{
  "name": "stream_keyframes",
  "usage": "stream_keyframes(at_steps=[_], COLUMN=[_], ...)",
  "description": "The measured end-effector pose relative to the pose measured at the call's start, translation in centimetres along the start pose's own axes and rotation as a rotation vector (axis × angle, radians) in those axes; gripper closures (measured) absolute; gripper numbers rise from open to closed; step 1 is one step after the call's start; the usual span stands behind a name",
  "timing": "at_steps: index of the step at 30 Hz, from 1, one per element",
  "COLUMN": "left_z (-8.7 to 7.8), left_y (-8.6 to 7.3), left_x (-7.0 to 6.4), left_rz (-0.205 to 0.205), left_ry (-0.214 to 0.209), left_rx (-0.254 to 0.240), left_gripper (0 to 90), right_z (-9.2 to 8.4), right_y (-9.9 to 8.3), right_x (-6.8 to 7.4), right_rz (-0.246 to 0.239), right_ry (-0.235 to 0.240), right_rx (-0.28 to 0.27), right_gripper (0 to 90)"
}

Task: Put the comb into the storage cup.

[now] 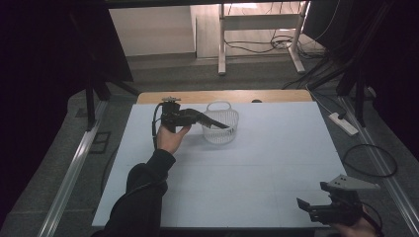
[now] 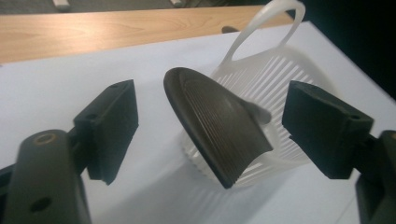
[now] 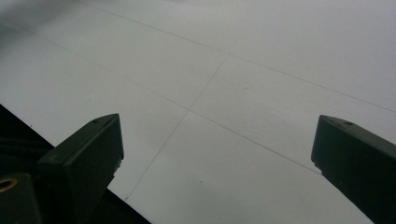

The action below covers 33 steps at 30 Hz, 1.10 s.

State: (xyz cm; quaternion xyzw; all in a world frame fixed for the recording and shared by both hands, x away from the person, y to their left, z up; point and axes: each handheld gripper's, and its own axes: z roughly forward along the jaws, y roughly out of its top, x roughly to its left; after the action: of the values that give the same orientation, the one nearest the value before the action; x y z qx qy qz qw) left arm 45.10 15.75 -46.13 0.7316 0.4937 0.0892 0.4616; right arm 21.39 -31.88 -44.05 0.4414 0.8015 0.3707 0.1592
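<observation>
A white basket (image 1: 220, 127) is seen standing on the white table (image 1: 247, 168), toward its far side and a little left of the middle. Its wall is made of thin upright slats with gaps between them, and a looped handle rises from the far rim. In the left gripper view the basket (image 2: 280, 79) is shown tilted across the frame, the handle arching up toward the top edge.

A dark ribbed piece (image 2: 217, 123) is seen between the left jaws, over the near rim of the basket. It is curved like a scoop or shell, rounded at one end and cut straight at the other, with fine parallel grooves running along its inner face. Neither jaw can be seen touching it, and what holds it up cannot be told.

The left gripper (image 1: 197, 117) is held just beside the basket, pointing toward it, its jaws set wide apart and closed on nothing visible.

The right gripper (image 1: 309, 206) is held at the near right corner of the table, well apart from the basket. Its jaws are spread wide and empty, with bare table (image 3: 224, 93) seen between them.
</observation>
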Motion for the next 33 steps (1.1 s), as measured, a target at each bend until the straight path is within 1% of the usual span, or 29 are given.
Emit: stream_keyframes(at_steps=[6, 14, 20, 21, 24, 25, 27, 31, 33], left_z=[-0.4, -0.8, -1.0, -1.0, -1.1, -1.2, -1.2, -1.4, -1.4], left_y=[0.2, 0.3, 0.4, 0.4, 0.4, 0.4, 0.4, 0.4, 0.4], left_x=[-0.5, -0.7, -0.9, -1.0, -0.8, -0.8, -0.7, -0.6, -0.5], left_rz=[0.100, 0.179, 0.229, 0.236, 0.245, 0.252, 0.259, 0.252, 0.239], left_ry=[0.068, 0.112, 0.124, 0.132, 0.120, 0.125, 0.123, 0.114, 0.103], left_rx=[0.024, 0.035, 0.062, 0.067, 0.080, 0.085, 0.093, 0.105, 0.115], left_gripper=[13.8, 10.1, 7.8, 7.6, 5.9, 5.6, 4.4, 3.4, 2.3], right_z=[0.0, 0.0, 0.0, 0.0, 0.0, 0.0, 0.0, 0.0, 0.0], right_y=[0.0, 0.0, 0.0, 0.0, 0.0, 0.0, 0.0, 0.0, 0.0], right_x=[0.0, 0.0, 0.0, 0.0, 0.1, 0.1, 0.1, 0.1, 0.1], right_rz=[-0.003, -0.005, -0.004, -0.005, -0.005, -0.005, -0.006, -0.006, -0.006], right_ry=[0.000, -0.001, 0.000, -0.001, -0.002, -0.001, -0.002, -0.005, -0.007], right_rx=[0.002, 0.005, 0.005, 0.004, 0.005, 0.005, 0.004, 0.005, 0.005], right_gripper=[3.1, 3.1, 3.1, 3.1, 3.1, 3.1, 3.1, 3.1, 3.0])
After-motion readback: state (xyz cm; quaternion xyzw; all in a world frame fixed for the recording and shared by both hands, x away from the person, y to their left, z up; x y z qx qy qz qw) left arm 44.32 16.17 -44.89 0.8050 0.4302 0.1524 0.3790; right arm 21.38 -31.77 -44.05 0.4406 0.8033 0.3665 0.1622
